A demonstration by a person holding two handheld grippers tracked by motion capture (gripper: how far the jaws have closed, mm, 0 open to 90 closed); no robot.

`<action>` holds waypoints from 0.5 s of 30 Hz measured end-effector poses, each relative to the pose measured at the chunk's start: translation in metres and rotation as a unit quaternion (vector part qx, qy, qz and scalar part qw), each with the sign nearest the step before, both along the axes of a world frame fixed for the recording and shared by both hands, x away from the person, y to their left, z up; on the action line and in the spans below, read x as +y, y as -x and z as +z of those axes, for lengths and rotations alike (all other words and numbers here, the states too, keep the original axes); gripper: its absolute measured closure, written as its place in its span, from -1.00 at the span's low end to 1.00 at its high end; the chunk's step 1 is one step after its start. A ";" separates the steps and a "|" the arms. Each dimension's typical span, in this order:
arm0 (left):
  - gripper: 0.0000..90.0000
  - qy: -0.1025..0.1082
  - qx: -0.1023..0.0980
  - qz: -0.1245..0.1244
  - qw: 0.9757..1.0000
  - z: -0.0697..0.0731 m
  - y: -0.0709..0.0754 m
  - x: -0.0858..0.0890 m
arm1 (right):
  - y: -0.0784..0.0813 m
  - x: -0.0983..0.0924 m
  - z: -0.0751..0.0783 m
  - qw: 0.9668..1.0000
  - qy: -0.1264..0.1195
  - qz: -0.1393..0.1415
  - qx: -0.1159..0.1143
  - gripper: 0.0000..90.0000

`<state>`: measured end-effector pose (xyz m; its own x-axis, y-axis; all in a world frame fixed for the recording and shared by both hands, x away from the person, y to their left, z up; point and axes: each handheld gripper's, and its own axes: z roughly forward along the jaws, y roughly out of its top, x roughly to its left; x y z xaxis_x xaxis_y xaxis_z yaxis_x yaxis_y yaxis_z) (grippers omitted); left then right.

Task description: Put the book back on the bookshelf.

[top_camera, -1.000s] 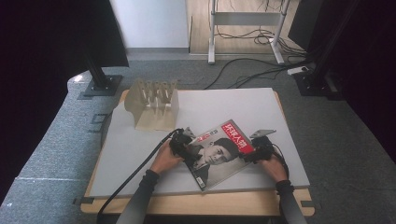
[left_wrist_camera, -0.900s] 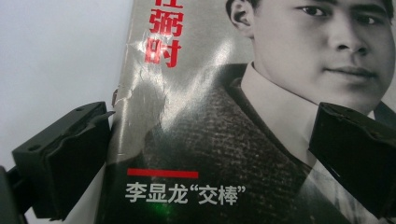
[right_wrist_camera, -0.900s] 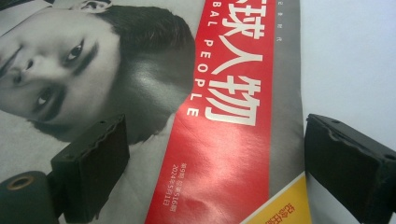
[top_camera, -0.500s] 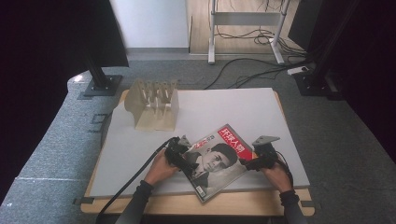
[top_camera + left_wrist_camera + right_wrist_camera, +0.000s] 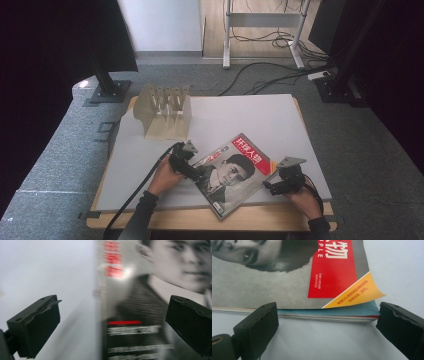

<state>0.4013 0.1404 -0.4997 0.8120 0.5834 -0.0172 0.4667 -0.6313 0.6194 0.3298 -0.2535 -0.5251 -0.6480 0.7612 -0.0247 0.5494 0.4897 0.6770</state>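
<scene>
A magazine (image 5: 232,172) with a black-and-white portrait and a red title block lies flat and askew on the grey table top (image 5: 250,115), near the front edge. My left gripper (image 5: 192,171) is at its left edge. In the left gripper view the gripper (image 5: 114,301) is wide open, straddling the magazine's (image 5: 150,302) spine edge without touching it. My right gripper (image 5: 272,186) sits just off the magazine's right edge. In the right gripper view it (image 5: 328,306) is open and faces the page edges, and the orange cover corner (image 5: 357,293) curls up.
A light wooden slotted rack (image 5: 165,112) stands at the back left of the table. A black cable (image 5: 135,192) trails from the left gripper over the front edge. Monitor stands and floor cables lie beyond the table.
The magazine has come nearer the front edge and turned a little. The right gripper has drawn back to the right, off the magazine's edge. The left hand has moved nearer with it.
</scene>
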 end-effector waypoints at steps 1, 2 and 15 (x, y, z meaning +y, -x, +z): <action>-1.00 -0.003 -0.004 0.013 1.000 0.002 -0.005 0.006 | 0.000 0.000 -0.001 1.000 0.001 0.000 0.000 -0.93; -1.00 -0.007 -0.008 0.026 1.000 0.002 -0.009 0.011 | -0.001 0.001 -0.002 1.000 0.004 0.000 0.001 -0.93; -1.00 -0.016 0.011 0.040 0.999 -0.017 -0.019 0.018 | -0.008 0.001 -0.005 1.000 0.005 -0.007 -0.001 -1.00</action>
<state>0.4207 0.1585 -0.5168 0.7625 0.6468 -0.0148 0.5297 -0.6110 0.5882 0.3375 -0.2526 -0.5300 -0.6371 0.7701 -0.0338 0.5546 0.4884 0.6737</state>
